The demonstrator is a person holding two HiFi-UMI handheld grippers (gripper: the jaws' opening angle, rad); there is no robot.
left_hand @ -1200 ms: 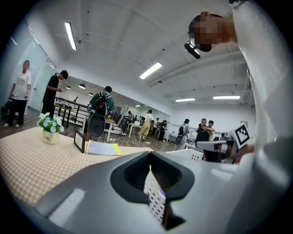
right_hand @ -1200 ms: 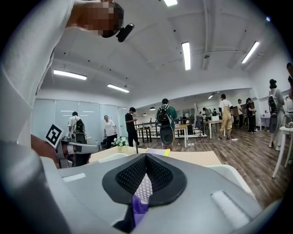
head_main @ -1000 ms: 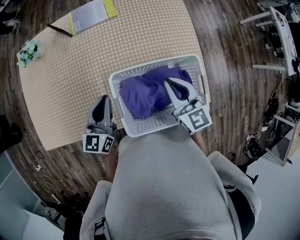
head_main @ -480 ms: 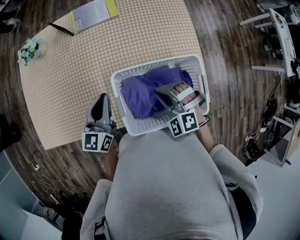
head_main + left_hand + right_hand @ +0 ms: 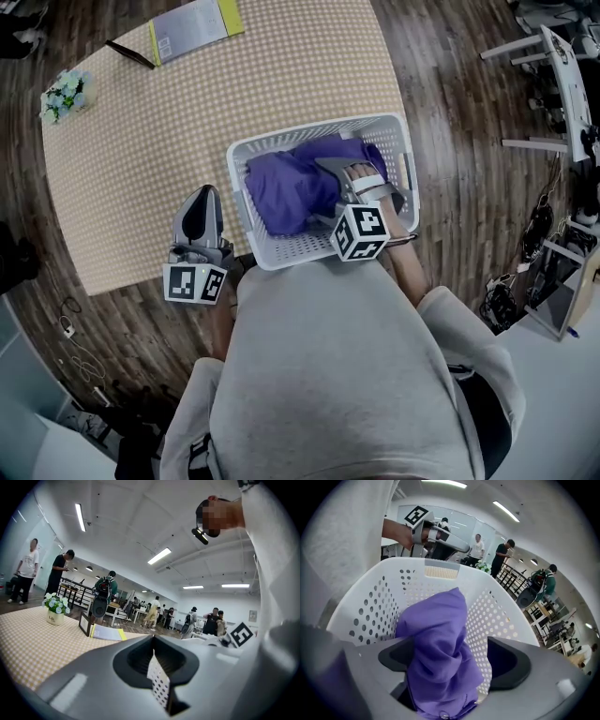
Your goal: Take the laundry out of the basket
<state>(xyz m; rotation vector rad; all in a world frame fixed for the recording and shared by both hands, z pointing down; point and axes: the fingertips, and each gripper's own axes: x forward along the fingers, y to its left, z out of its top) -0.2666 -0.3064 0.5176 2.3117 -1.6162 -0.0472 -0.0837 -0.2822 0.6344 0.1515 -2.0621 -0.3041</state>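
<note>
Purple garment (image 5: 281,187) lies in white basket (image 5: 246,217) at surface's (image 5: 141,169) near right corner. Right tongs (image 5: 452,660) are in the basket, opening, garment bunched loose between jaws. Left tongs (image 5: 203,195) are clenched and empty at the near edge.

A dark wood-plank floor (image 5: 450,75) runs under a table (image 5: 281,84) covered in a tan checked cloth. A small pot of pale flowers (image 5: 64,94) stands near the table's far left corner. A booklet (image 5: 192,28) with a yellow strip lies at its far edge. White stands (image 5: 548,47) and tangled cables (image 5: 539,225) crowd the floor to the right. Long strip lights (image 5: 158,556) glow on the white ceiling (image 5: 131,513). People (image 5: 28,569) stand among desks (image 5: 75,590) far back in the bright room.
</note>
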